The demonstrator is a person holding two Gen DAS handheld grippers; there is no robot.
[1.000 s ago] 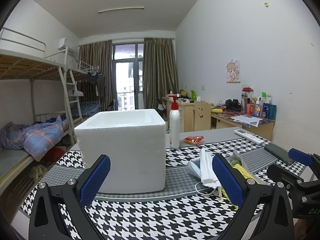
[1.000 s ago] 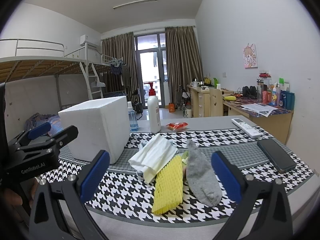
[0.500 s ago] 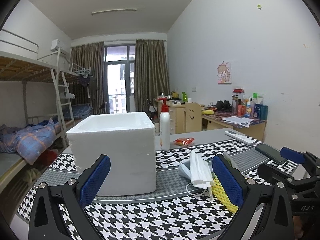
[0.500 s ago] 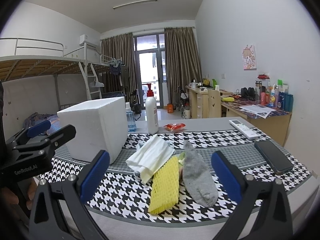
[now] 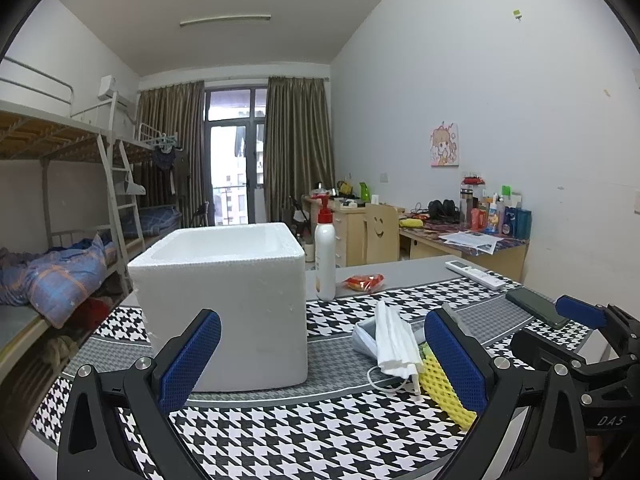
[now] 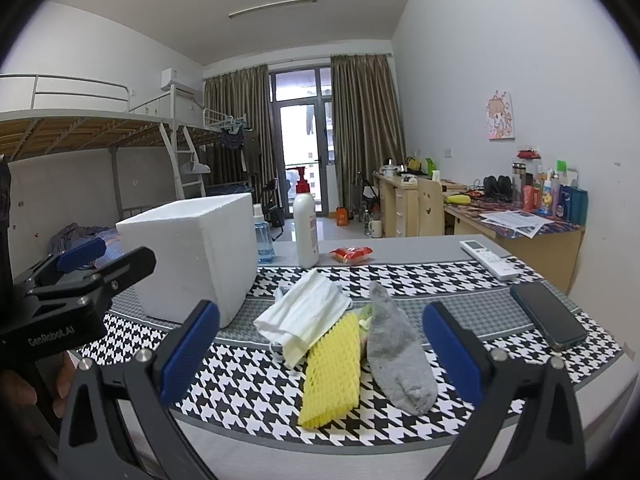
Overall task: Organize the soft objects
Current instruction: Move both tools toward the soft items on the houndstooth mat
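Drifted slightly rightward, left gripper [image 5: 322, 360] and right gripper [image 6: 320, 354] keep fingers wide, holding nothing.

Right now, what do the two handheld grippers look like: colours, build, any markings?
Both match: left gripper and right gripper have black angular frames, silver screws and textured blue finger pads. White lettering marks the bodies: "GenRobot.AI" on the left, "DAS" on the right.
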